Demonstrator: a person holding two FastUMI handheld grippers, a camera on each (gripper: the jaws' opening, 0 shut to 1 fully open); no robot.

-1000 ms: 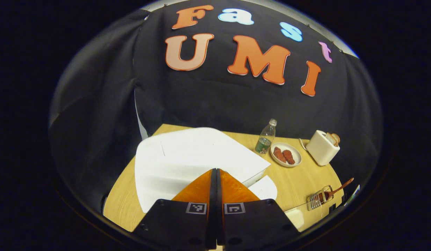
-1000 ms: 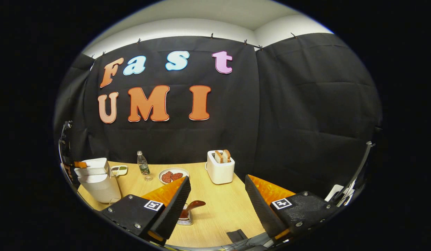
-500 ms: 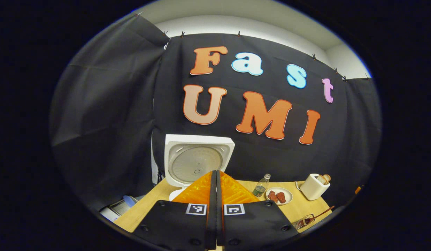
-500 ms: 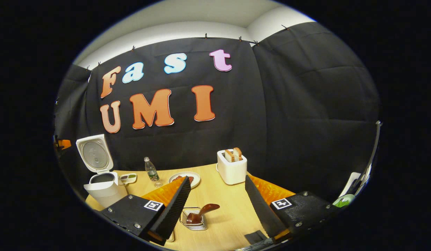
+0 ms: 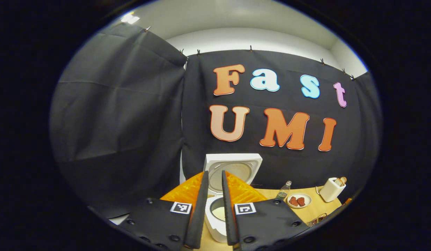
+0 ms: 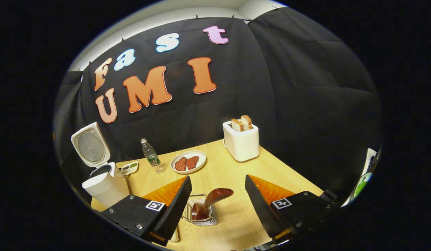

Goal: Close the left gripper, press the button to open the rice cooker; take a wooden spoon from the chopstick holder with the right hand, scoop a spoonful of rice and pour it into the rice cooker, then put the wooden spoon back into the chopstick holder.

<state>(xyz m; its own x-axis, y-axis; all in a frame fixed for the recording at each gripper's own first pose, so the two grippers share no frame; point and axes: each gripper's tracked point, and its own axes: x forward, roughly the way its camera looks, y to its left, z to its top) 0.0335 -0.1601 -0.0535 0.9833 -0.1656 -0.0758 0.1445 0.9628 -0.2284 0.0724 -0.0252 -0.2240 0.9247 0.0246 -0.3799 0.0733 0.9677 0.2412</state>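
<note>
left gripper (image 5: 212,209) is sitting slightly parted, a narrow gap between its fingers, nothing between them. it is hovering in front of and above the rice cooker (image 5: 217,218), and the pot opening is showing through the gap. rice cooker lid (image 5: 232,169) is standing upright, fully open, inner plate facing the camera.

right gripper (image 6: 218,205) is spread wide, gripping nothing. it is hanging above the wooden table (image 6: 232,174), with the chopstick holder (image 6: 201,212) lying between its fingers, closer to the left finger. wooden spoon (image 6: 210,202) is sitting in that wire holder, handle leaning up and to the right, not touching either finger.

in the right gripper view the rice cooker (image 6: 105,184) is standing at the far left edge of the table, lid (image 6: 90,144) up. small tray (image 6: 129,168) is lying just beside it; contents too small to tell. water bottle (image 6: 149,155) is standing upright near the plate (image 6: 188,162), which is carrying two reddish-brown pieces. white toaster (image 6: 241,141) is standing at the back of the table with two bread slices (image 6: 241,123) sticking out of the top.

in the left gripper view the bottle (image 5: 283,190), plate (image 5: 298,200) and toaster (image 5: 332,189) are lined up to the right of the cooker.
</note>
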